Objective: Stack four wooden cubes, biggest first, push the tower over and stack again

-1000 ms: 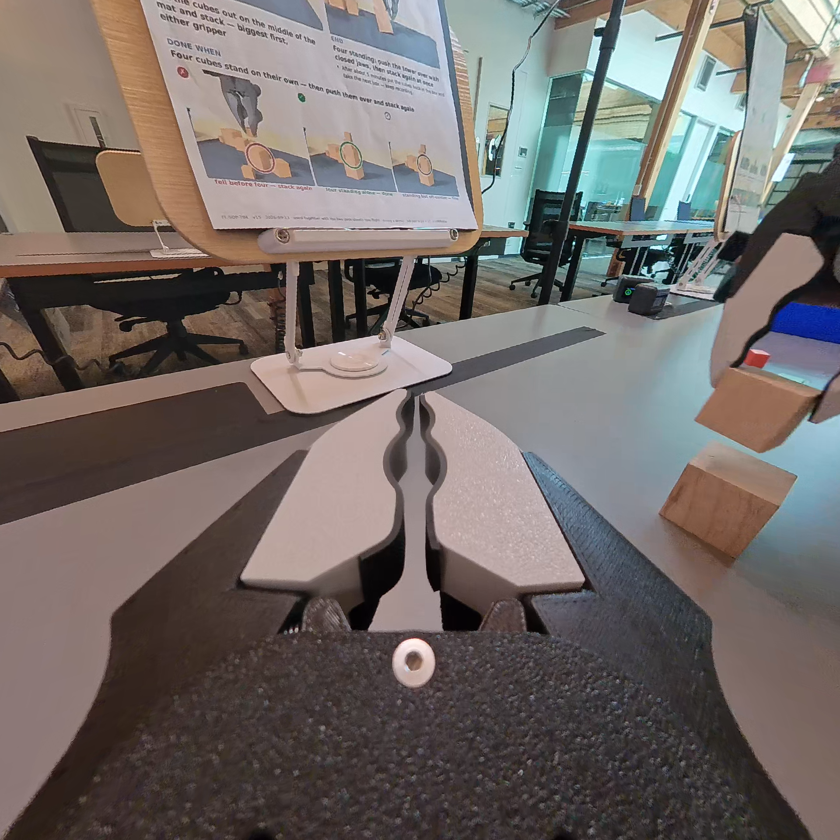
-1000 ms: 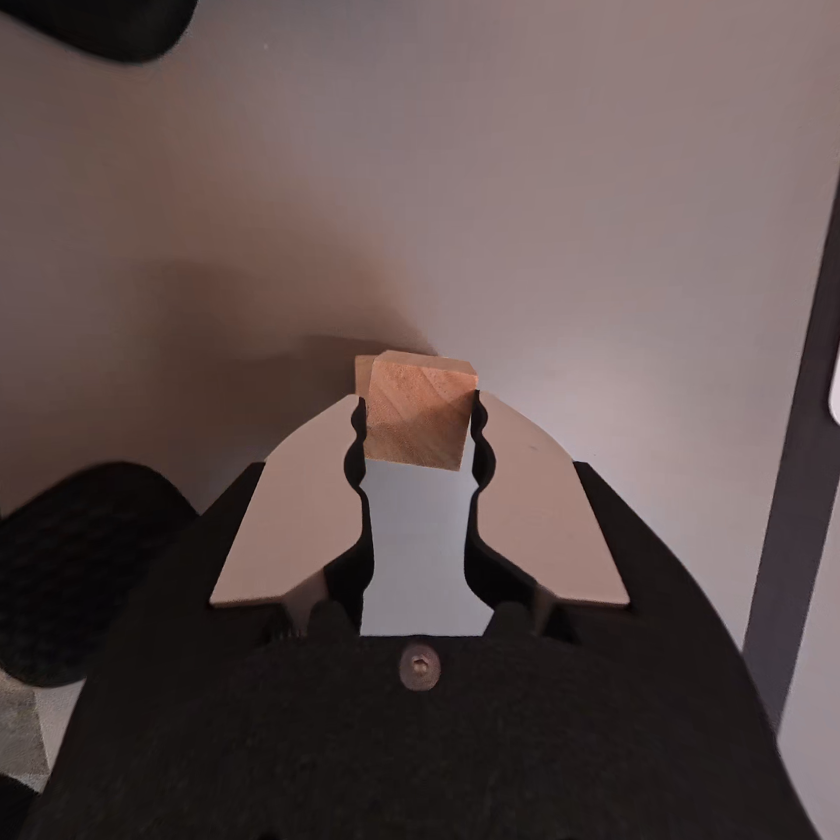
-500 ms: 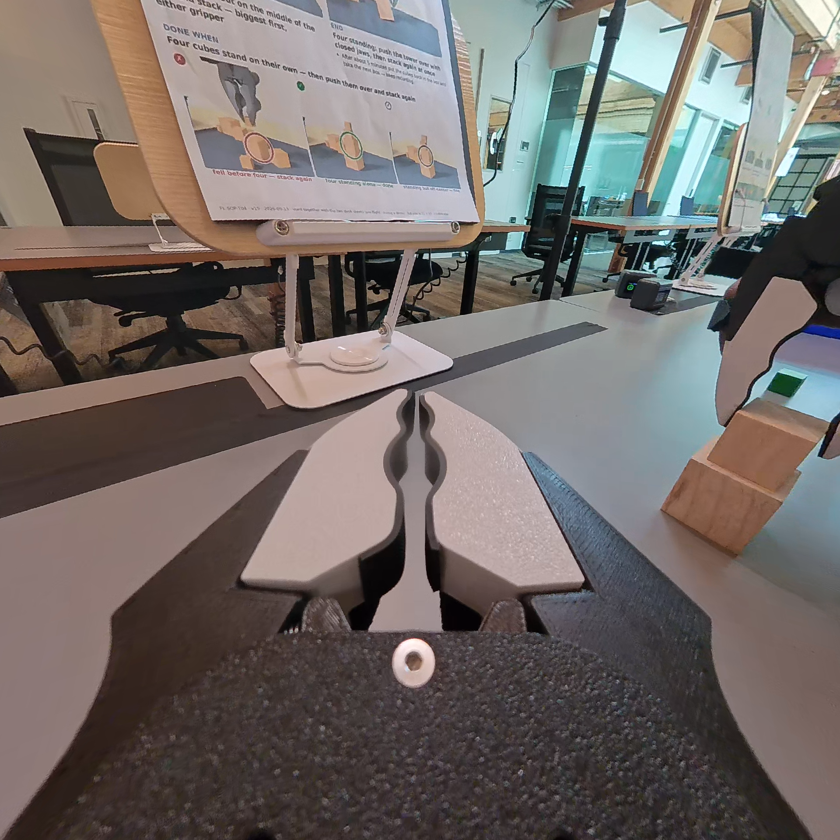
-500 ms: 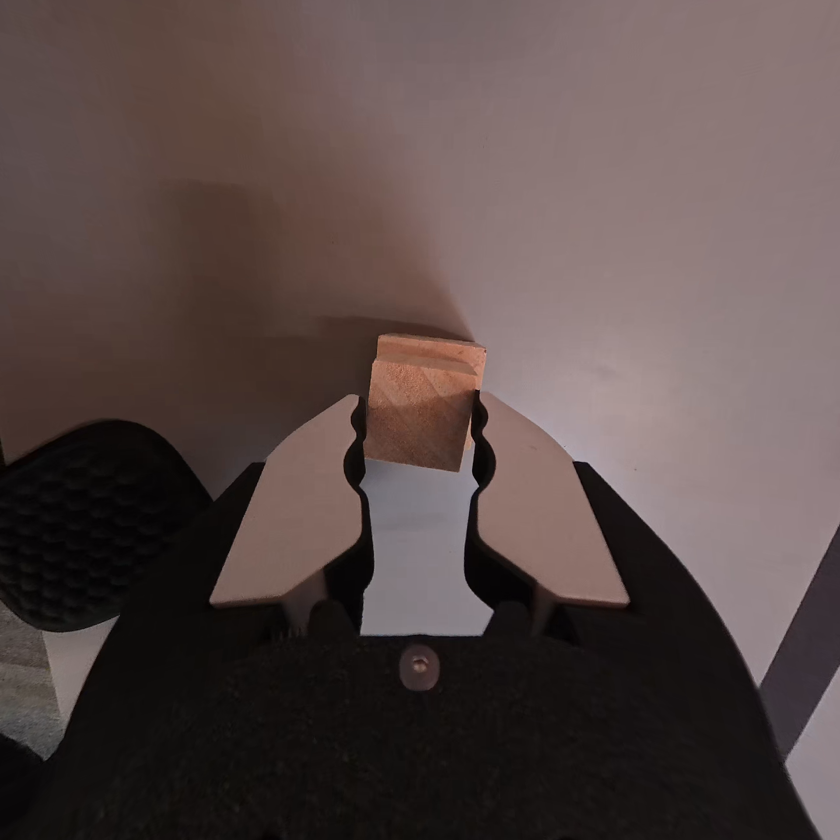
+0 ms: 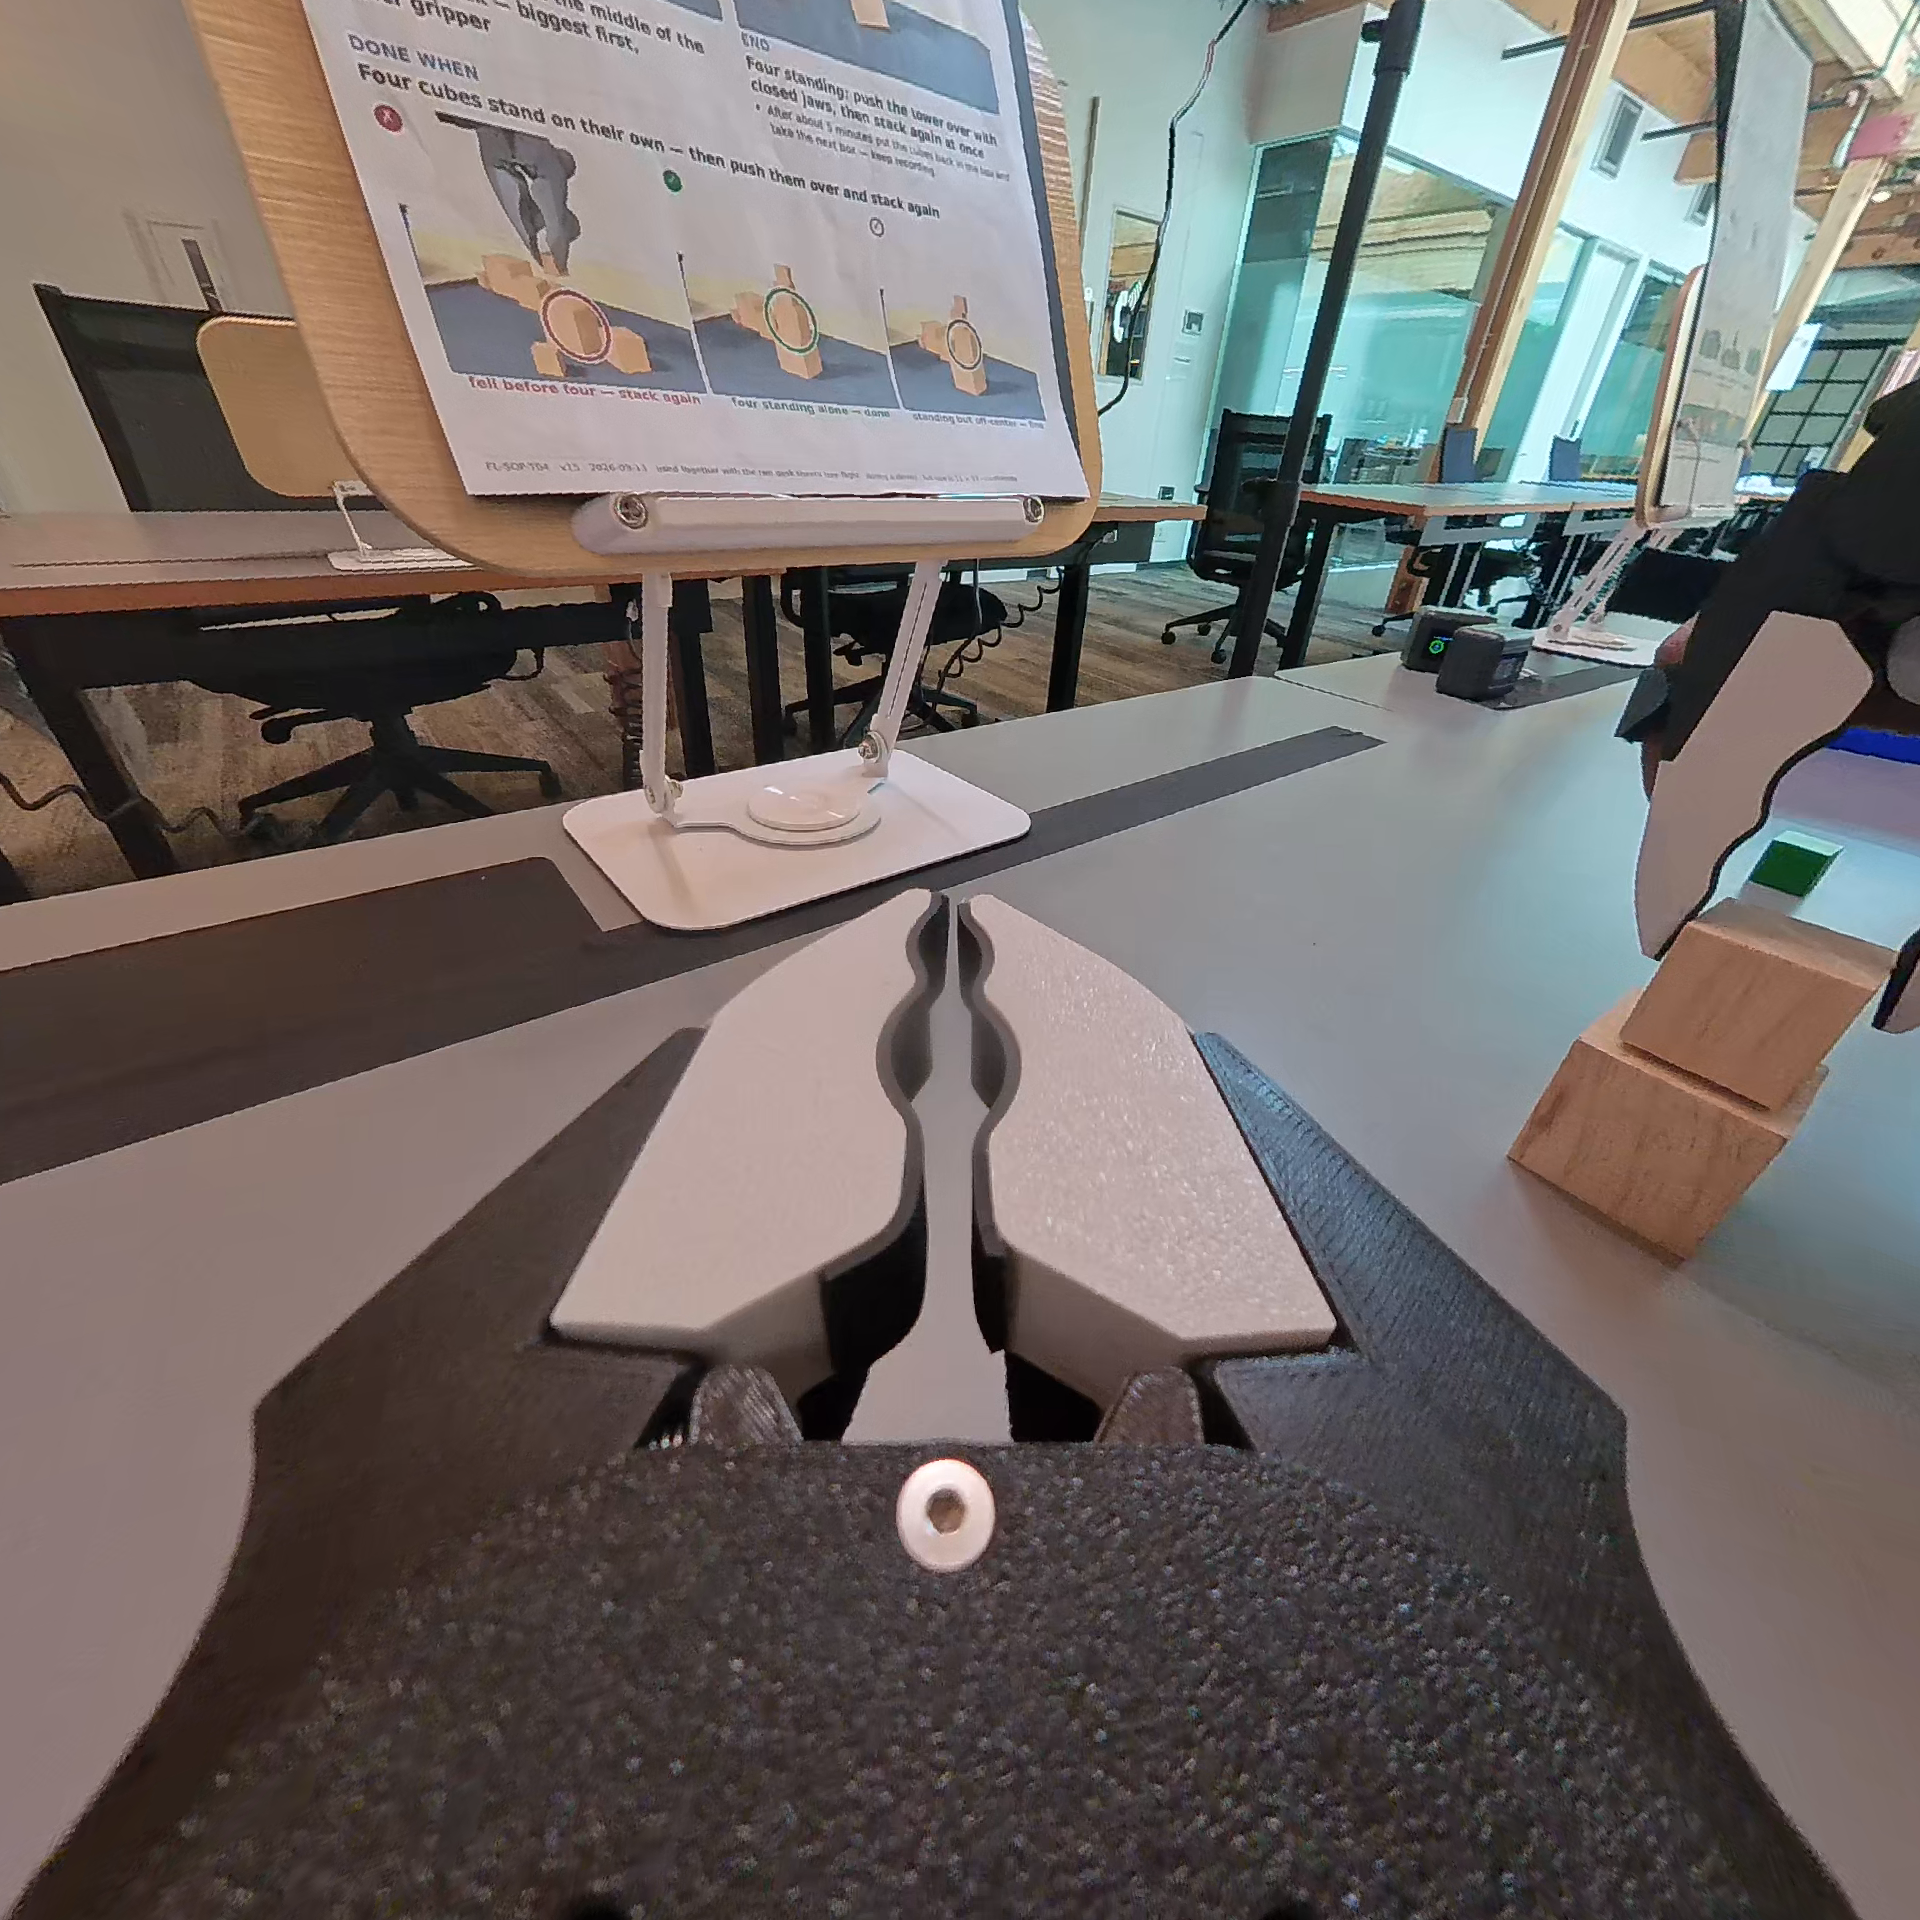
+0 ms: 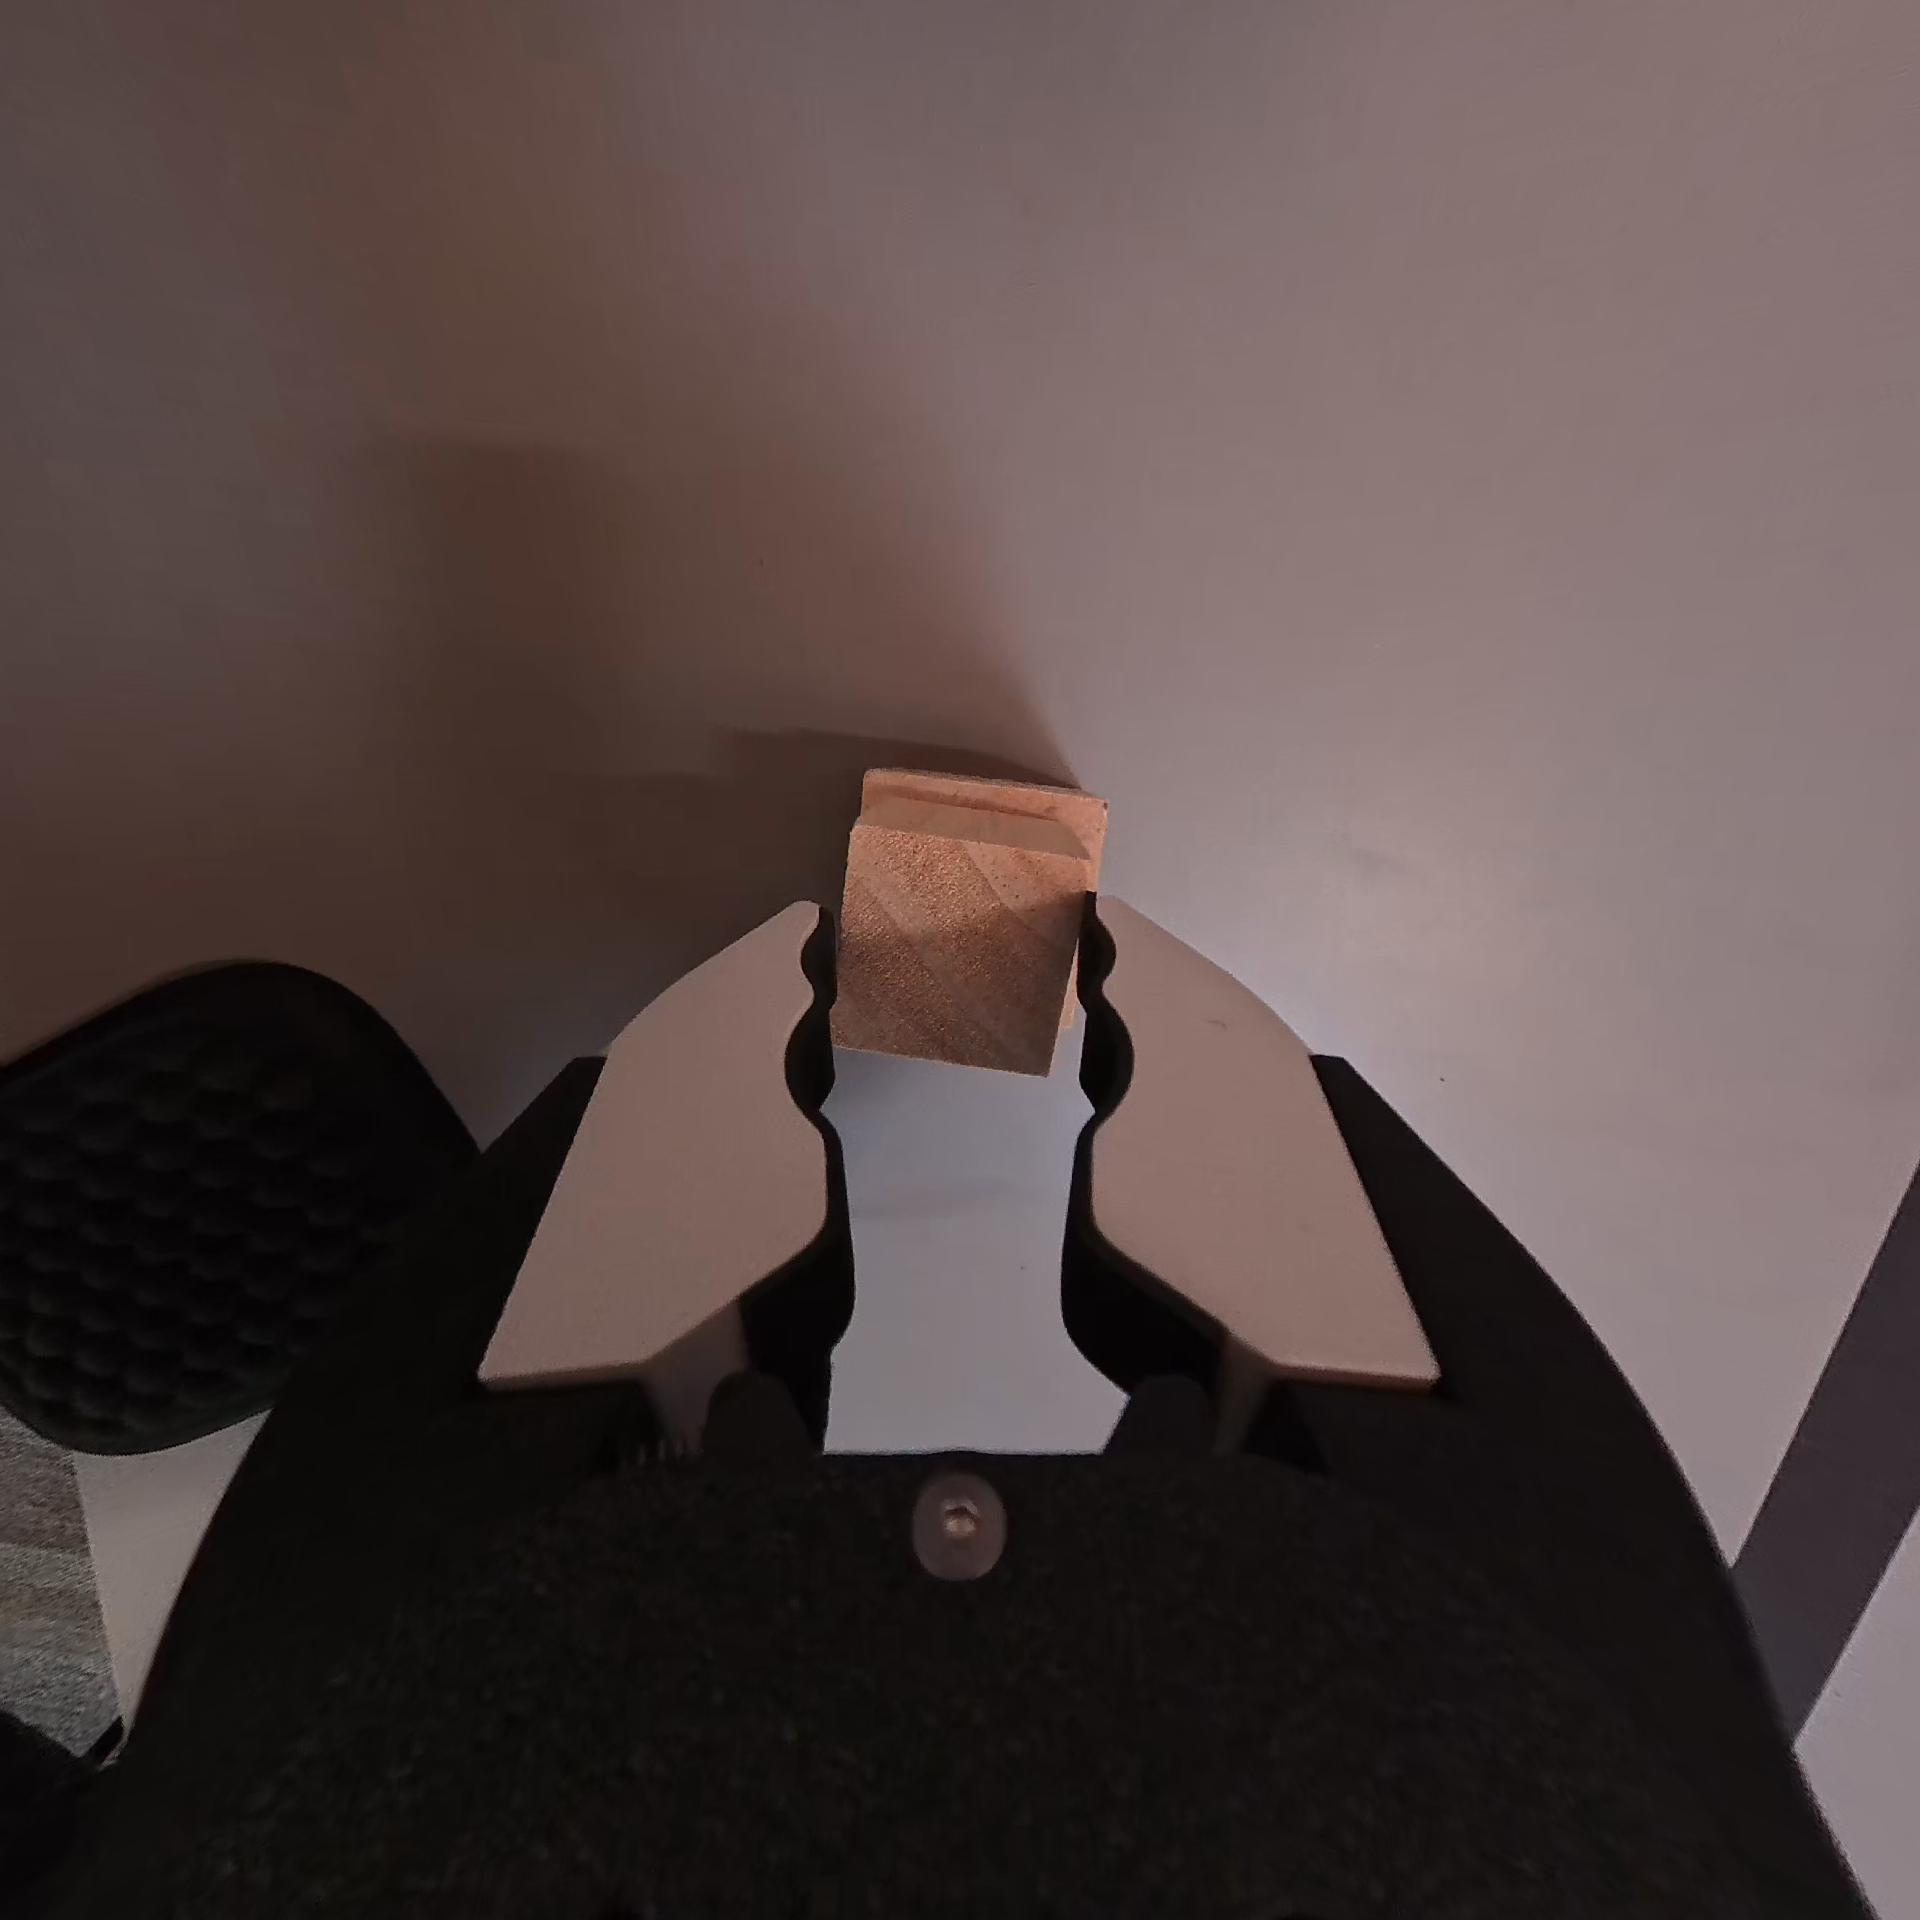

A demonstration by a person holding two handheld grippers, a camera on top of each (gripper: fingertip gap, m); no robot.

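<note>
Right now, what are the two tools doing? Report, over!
Left tool shut, holding nothing, low over the grey table. Right tool clamped on small wooden cube, sitting on bigger wooden cube. Green cube behind, not blocking.

Worktop [image 5: 1299, 935] lies open ahead; a white stand [image 5: 800, 831] blocks the far edge, stacked wooden cubes [image 5: 1683, 1101] the right.

L gripper [image 5: 950, 920]: blk textured body | pale grey wavy-edged fingers [image 5: 790, 1122] | silver hex screw [image 5: 944, 1512]
</note>
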